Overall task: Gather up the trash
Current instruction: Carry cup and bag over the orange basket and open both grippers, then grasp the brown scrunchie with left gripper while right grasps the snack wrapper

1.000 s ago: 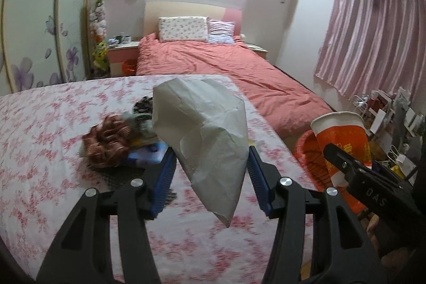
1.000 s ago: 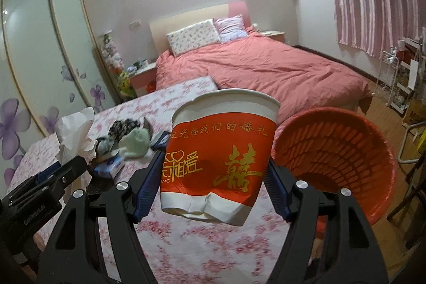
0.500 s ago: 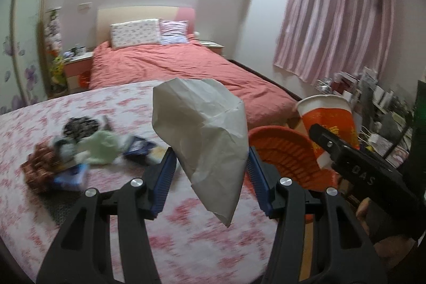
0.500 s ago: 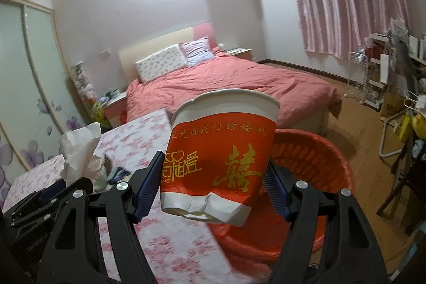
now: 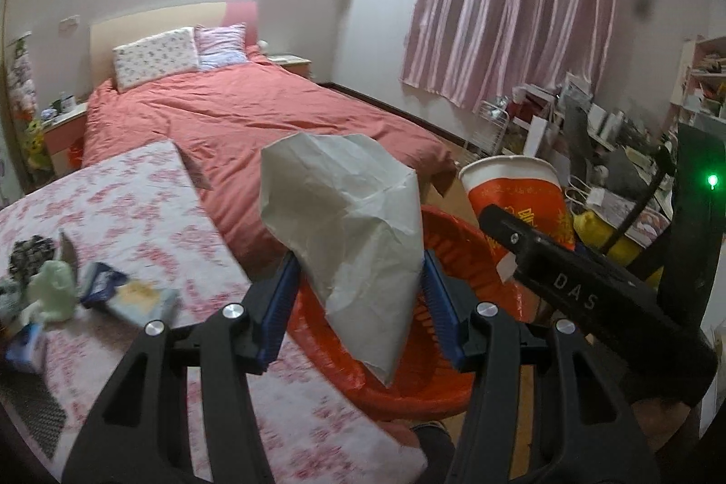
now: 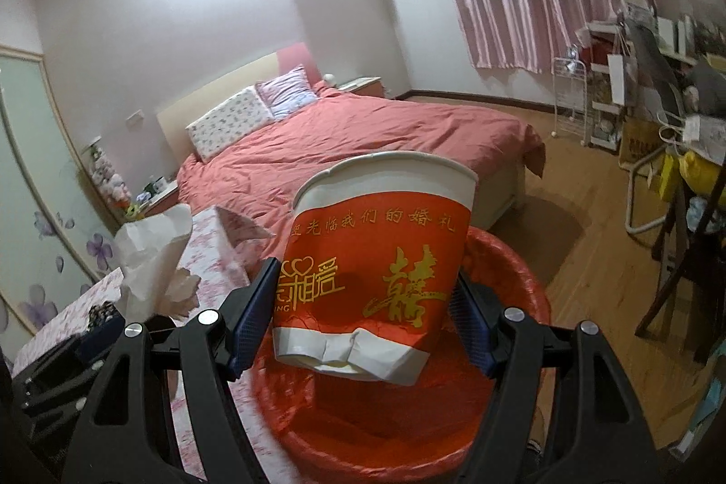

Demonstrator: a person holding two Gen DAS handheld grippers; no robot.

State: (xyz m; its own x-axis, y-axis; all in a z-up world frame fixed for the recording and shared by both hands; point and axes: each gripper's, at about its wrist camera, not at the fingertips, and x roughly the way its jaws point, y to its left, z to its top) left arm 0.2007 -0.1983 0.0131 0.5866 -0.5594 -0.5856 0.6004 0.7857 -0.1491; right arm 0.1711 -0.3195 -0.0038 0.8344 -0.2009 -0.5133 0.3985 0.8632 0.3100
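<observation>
My left gripper (image 5: pixel 358 302) is shut on a crumpled white paper tissue (image 5: pixel 349 221) and holds it over the near rim of the orange-red trash basket (image 5: pixel 408 388). My right gripper (image 6: pixel 363 325) is shut on a red and white paper cup (image 6: pixel 376 271) with gold Chinese writing, held above the same basket (image 6: pixel 512 284). The cup (image 5: pixel 517 189) and the right gripper show at the right of the left wrist view. The tissue (image 6: pixel 149 261) shows at the left of the right wrist view.
A floral-covered table (image 5: pixel 136 212) at the left carries several small items (image 5: pixel 90 293). A bed with a red cover (image 5: pixel 254 121) lies behind. Cluttered shelves and a chair (image 6: pixel 671 148) stand at the right on a wooden floor (image 6: pixel 599 266).
Both grippers have swung to the right, from over the floral table to over the orange-red basket. Each still holds its item.
</observation>
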